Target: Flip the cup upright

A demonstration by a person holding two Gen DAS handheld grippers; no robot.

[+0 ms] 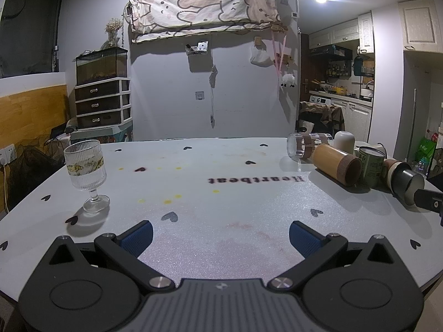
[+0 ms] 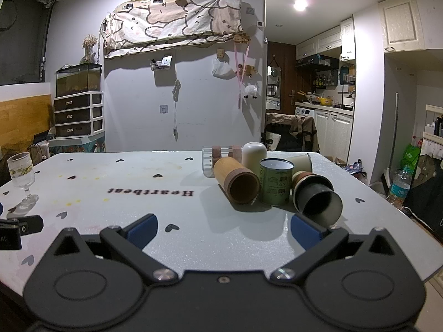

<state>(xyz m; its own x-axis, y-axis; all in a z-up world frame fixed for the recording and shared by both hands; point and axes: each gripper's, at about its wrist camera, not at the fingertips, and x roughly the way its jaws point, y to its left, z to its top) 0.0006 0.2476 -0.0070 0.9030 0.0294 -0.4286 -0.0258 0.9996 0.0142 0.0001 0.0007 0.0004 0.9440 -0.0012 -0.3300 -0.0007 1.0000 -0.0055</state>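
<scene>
I have both tools low over the white table [image 1: 221, 188], the one printed with small hearts and the word "Heartbeat". My left tool [image 1: 221, 235] has its blue pads spread wide apart with nothing between them. Ahead of it and off to its left stands a ribbed stemmed glass [image 1: 86, 175], upright on its foot, well apart from everything else.

My right tool [image 2: 224, 231] is also spread wide and grips nothing. Just ahead of its right pad lies a dark tumbler [image 2: 317, 196] on its side, mouth facing me, its rim close to that pad; I cannot tell whether they touch. To the left of the tumbler stands a green tin can [image 2: 276, 181], upright, and left of that lies a bamboo cup [image 2: 236, 182] on its side, open end toward the tool (the can sits right between the two, pressed close). Behind them, farther from the tool, a clear glass jar [image 2: 210, 160] with brown bands lies on its side, a cream-white cup [image 2: 254, 155] stands mouth down, and a paper cup [image 2: 301, 161] lies tipped behind the can.

From the left wrist view the same cluster sits far ahead to the right.
</scene>
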